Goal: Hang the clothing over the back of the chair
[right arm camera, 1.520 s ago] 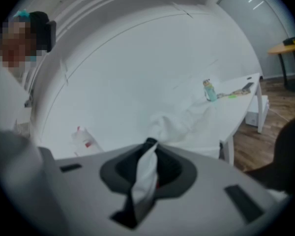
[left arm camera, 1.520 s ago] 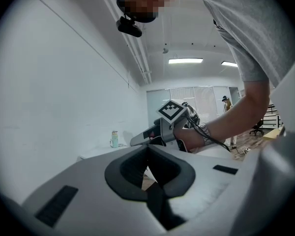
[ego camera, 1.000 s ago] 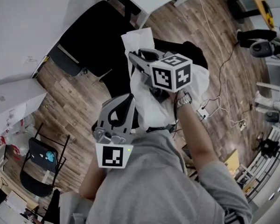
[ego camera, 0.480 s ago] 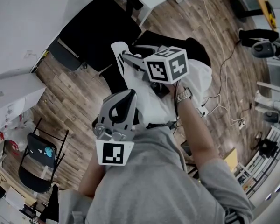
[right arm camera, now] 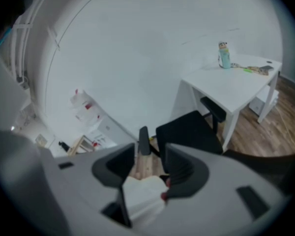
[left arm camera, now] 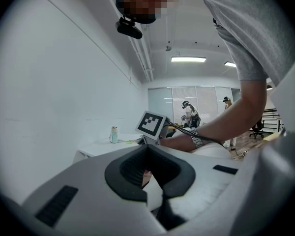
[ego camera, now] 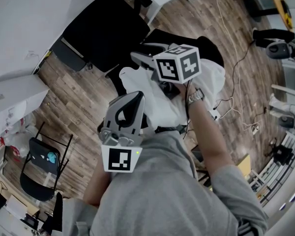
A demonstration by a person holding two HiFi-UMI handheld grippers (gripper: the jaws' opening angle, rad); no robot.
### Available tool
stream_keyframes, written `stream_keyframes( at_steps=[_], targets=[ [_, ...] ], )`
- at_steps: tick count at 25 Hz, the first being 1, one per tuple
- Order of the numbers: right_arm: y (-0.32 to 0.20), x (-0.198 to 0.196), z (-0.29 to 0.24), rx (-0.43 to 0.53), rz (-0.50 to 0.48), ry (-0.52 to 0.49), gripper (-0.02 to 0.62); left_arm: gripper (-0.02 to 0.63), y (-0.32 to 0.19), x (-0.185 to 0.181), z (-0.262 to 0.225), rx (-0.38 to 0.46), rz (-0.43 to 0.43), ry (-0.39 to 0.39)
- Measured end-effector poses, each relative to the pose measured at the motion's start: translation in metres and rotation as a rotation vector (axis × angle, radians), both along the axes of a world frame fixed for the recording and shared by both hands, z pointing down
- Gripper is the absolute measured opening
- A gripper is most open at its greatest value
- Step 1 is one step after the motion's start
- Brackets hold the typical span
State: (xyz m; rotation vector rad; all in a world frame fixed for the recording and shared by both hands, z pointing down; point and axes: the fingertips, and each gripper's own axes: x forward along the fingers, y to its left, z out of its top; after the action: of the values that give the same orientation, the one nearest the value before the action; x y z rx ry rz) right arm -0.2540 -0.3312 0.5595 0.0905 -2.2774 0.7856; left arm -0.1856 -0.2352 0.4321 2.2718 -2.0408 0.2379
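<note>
White clothing lies heaped over a black chair just in front of the person, spilling down both sides of what looks like its back, so the task seems close to done. The right tongs hover over the far edge of the fabric with the jaws standing wide. They have just been opening, and in the right gripper view a fold of the garment lies low in the gap between them, with neither pad pressing on it. That reads as a release, letting this end drop onto the chair. The left tongs are held close to the body at the near edge, and their own view shows the dark pads drawn nearly together on a sliver of white cloth. They appear clenched on the clothing, probably to keep it from sliding off while the other side settles. Beyond, a second black chair stands tucked at a white tabletop that carries a bottle, well apart from the work. Whether the drape sits evenly cannot be told from here.
</note>
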Motion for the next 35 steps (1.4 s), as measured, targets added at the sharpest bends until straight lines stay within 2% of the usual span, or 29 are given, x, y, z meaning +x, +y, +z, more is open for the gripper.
stream_keyframes(
  at_steps=[4, 7, 9, 16, 24, 35],
  targets=[
    [-0.001, 0.000, -0.002, 0.001, 0.004, -0.010, 0.187, 0.035, 0.003, 0.000, -0.001, -0.001, 0.000, 0.000],
    [-0.005, 0.000, -0.006, 0.023, 0.027, -0.023, 0.077, 0.035, 0.005, 0.000, -0.003, 0.003, 0.006, -0.008],
    [-0.010, -0.001, -0.012, 0.043, 0.050, -0.048, 0.046, 0.035, 0.006, 0.000, -0.006, 0.005, 0.011, -0.012],
    [-0.033, 0.007, -0.063, 0.178, 0.153, -0.190, 0.035, 0.035, 0.018, -0.001, -0.017, 0.018, 0.030, -0.041],
    [-0.025, 0.037, -0.103, 0.255, 0.179, -0.223, 0.035, 0.035, 0.031, 0.008, -0.022, 0.022, 0.076, -0.025],
    [-0.004, 0.089, -0.138, 0.325, 0.303, -0.263, 0.035, 0.035, 0.048, 0.040, -0.037, 0.068, 0.224, -0.051]
  ],
)
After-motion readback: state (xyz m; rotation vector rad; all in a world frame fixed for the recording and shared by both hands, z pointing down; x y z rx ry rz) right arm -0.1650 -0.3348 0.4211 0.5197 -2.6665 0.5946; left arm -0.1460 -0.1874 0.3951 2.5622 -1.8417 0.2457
